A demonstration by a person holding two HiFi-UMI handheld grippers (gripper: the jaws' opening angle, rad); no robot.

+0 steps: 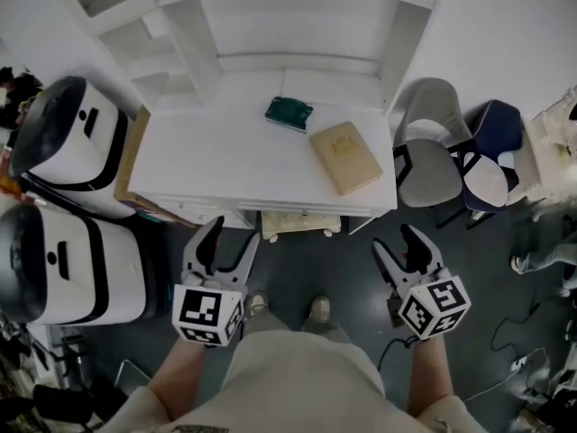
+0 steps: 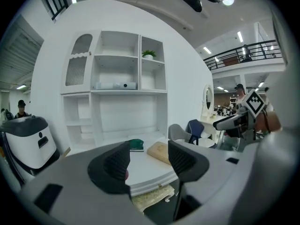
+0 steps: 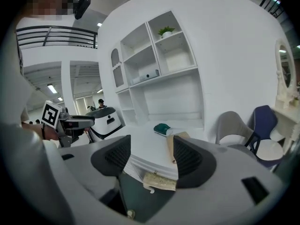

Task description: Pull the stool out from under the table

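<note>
Two sets of jaws stand apart with nothing between their pads: the left hand-held gripper (image 1: 233, 238) and the right hand-held gripper (image 1: 395, 241) are both held out over the dark floor (image 1: 352, 269), side by side but well apart, each pointing toward the front edge of the white worktop (image 1: 216, 152) and touching nothing. Each carries its marker cube at the near end, just above the person's forearm. Between the two, lower in the head view, the tips of the person's shoes (image 1: 259, 305) rest on the floor. The stool (image 1: 301, 224) is tucked under the worktop, roughly midway between the hand-held grippers and just beyond their tips; only the front strip of its cream, textured seat shows past the worktop's edge, and both gripper views show that strip below the edge. On the worktop lie a dark green pouch (image 1: 288, 113) and, near it to the right, a tan book (image 1: 346, 157) lying at an angle. White open shelving (image 1: 297, 25) rises at the back of the worktop. To the right stand a grey chair (image 1: 428, 156) and a dark blue chair (image 1: 494, 147), close together. To the left are two bulky white-and-black machines (image 1: 68, 138).
</note>
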